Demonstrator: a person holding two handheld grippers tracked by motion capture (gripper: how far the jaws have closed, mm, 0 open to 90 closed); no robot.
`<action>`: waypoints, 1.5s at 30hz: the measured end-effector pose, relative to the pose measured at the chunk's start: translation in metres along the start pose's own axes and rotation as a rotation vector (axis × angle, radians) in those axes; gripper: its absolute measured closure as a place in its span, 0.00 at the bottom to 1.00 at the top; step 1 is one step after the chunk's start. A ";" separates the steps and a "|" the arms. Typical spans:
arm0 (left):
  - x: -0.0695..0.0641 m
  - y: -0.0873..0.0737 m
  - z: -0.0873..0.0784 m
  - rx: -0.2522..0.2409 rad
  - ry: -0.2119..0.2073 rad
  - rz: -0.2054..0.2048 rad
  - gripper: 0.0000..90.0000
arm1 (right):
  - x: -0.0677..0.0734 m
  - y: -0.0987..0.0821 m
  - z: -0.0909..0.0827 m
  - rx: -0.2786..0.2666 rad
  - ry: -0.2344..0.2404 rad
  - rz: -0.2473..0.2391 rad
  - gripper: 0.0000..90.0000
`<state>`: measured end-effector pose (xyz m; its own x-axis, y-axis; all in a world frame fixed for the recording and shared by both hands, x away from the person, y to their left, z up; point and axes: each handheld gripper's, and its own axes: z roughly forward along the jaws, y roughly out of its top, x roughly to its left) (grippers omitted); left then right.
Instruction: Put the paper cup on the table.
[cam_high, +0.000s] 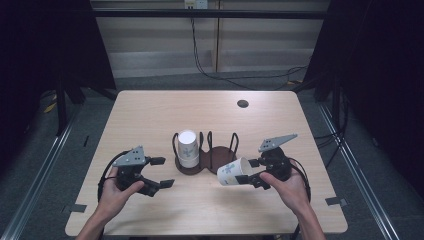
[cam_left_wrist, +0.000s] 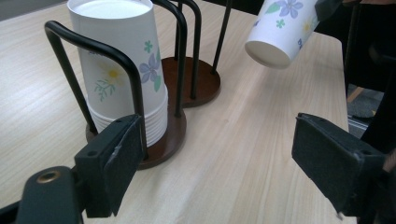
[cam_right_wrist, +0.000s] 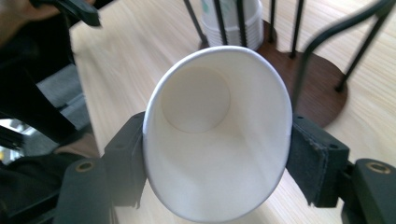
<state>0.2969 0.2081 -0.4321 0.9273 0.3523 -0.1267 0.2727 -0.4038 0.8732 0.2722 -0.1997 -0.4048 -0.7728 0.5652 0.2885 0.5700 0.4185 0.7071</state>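
right gripper (cam_high: 253, 174) has its fingers clamped on a single paper cup (cam_high: 233, 172), held tilted above the table (cam_high: 150, 110) beside the holder's empty ring (cam_high: 220, 155); the rim already looks squeezed oval. risk: harder pressure creases it, or it snags a holder wire. left gripper (cam_high: 161, 172) stands fingers apart, empty, near the stacked cups (cam_high: 188, 148).

Two matte black two-jaw claws, left claw (cam_high: 159, 172) and right claw (cam_high: 254, 172), each topped by a grey three-cornered plate, trailing black cables, with rough black jaw pads, brass-ringed screw holes, and bare forearms without sleeves.
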 end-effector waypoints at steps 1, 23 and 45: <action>0.000 0.000 0.000 -0.001 0.001 0.003 0.18 | -0.002 -0.001 -0.001 -0.001 -0.003 0.002 0.33; 0.001 -0.003 -0.002 0.007 0.008 -0.003 0.18 | -0.035 -0.004 -0.033 0.027 -0.124 0.054 0.32; -0.001 -0.005 -0.002 0.020 -0.044 0.018 0.18 | -0.073 0.020 -0.034 0.156 -0.250 0.156 0.31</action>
<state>0.2941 0.2112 -0.4359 0.9423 0.3076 -0.1324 0.2610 -0.4270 0.8658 0.3306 -0.2569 -0.3898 -0.5913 0.7800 0.2047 0.7271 0.4059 0.5537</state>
